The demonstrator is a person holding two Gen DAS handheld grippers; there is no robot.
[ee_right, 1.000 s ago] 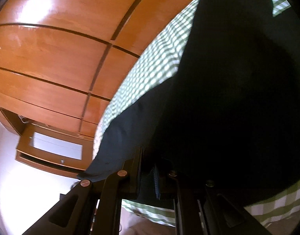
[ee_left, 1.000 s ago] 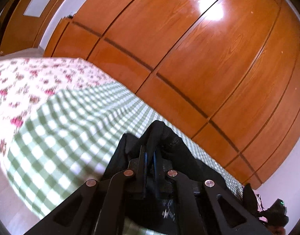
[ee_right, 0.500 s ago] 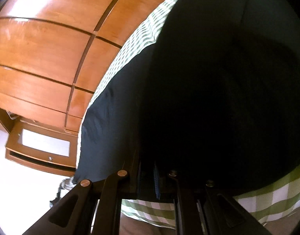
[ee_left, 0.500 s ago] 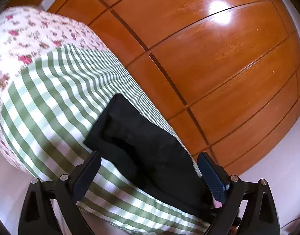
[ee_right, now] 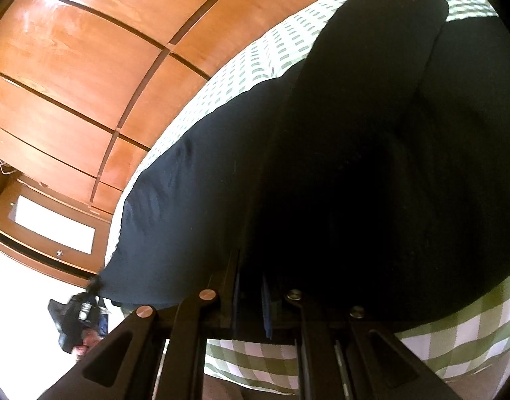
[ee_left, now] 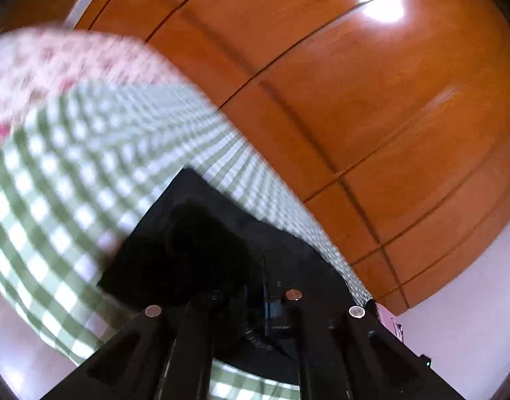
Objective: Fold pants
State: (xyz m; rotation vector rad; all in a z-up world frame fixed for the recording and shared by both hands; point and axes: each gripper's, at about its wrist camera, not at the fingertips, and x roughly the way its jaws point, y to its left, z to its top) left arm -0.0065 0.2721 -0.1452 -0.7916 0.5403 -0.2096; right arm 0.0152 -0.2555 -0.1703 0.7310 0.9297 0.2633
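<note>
The black pants lie on a green-and-white checked cloth over the bed. In the left wrist view my left gripper has its fingers close together, shut on the near edge of the pants. In the right wrist view the pants fill most of the frame, spread flat with a fold running up the middle. My right gripper is shut on the near edge of the pants, low over the cloth. The fingertips of both are buried in dark fabric.
A wall of glossy orange wooden wardrobe doors stands just behind the bed. A floral sheet covers the bed's far left part. In the right wrist view a wooden cabinet and a dark bag sit at lower left.
The left gripper was shut on the pants, opened wide half a second ago, and is now shut on the pants edge again. The right gripper stayed shut while the pants spread flatter.
</note>
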